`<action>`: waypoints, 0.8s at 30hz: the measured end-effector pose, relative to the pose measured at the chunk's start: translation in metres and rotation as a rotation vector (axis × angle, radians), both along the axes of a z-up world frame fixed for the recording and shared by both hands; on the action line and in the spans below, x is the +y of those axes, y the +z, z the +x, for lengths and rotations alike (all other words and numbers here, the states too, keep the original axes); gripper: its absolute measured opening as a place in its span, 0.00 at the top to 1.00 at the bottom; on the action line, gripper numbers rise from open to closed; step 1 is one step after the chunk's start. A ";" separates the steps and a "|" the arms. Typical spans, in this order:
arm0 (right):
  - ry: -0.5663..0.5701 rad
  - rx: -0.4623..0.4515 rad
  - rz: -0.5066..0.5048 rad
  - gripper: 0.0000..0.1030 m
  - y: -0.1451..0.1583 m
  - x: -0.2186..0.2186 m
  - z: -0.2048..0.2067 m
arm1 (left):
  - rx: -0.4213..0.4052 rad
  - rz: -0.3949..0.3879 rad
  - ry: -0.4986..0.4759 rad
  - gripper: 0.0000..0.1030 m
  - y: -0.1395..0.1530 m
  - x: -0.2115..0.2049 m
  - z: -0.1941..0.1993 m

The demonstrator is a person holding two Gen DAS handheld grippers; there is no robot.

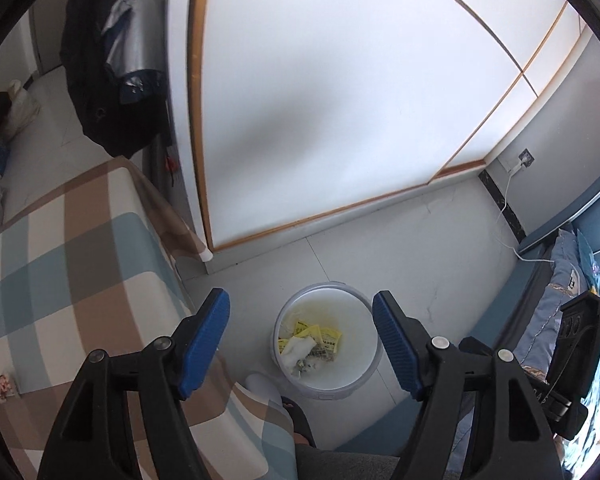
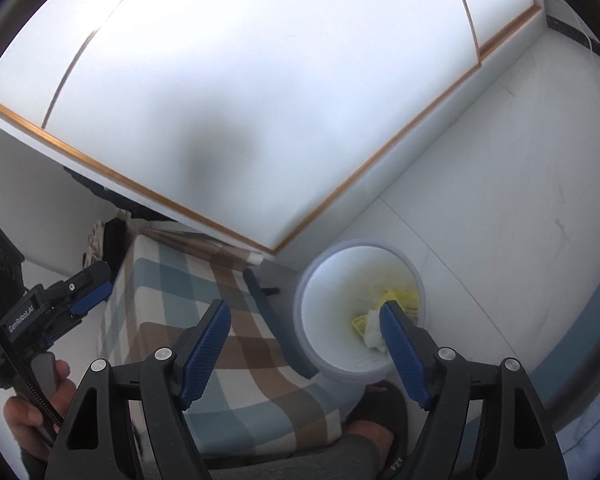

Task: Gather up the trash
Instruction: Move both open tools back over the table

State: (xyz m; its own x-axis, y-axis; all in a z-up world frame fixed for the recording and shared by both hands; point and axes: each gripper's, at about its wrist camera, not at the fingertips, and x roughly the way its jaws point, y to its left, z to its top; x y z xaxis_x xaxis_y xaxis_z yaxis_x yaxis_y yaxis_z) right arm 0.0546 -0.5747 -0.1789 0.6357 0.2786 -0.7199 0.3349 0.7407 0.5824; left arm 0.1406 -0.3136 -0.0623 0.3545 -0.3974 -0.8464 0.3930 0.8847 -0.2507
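Tiled floor [image 1: 400,232], bin [image 1: 327,380] holding yellow wrappers [image 1: 328,336]; left gripper [image 1: 301,342] and right gripper [image 2: 305,350] gape empty, a careless foot [image 2: 374,432] could tip it

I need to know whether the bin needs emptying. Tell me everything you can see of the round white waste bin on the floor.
The round white plastic waste bin stands upright and lidless on the pale tiled floor, between the checked-cover bed and the blue one, close to a foot in a dark slipper. Its smooth walls look yellow-stained inside. Only the bottom is filled: yellow printed wrappers and crumpled white tissue. Neither gripper touches it.
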 end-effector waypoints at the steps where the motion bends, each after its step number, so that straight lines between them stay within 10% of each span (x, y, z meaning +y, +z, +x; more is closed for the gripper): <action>1: 0.009 -0.021 -0.010 0.25 0.009 0.004 0.000 | -0.015 -0.008 0.011 0.31 0.005 0.006 -0.002; 14: 0.234 -0.295 -0.191 0.23 0.144 0.097 0.012 | -0.201 -0.018 0.195 0.31 0.046 0.105 -0.030; 24: 0.408 -0.350 -0.212 0.22 0.172 0.192 0.008 | -0.274 0.025 0.246 0.31 0.062 0.175 -0.046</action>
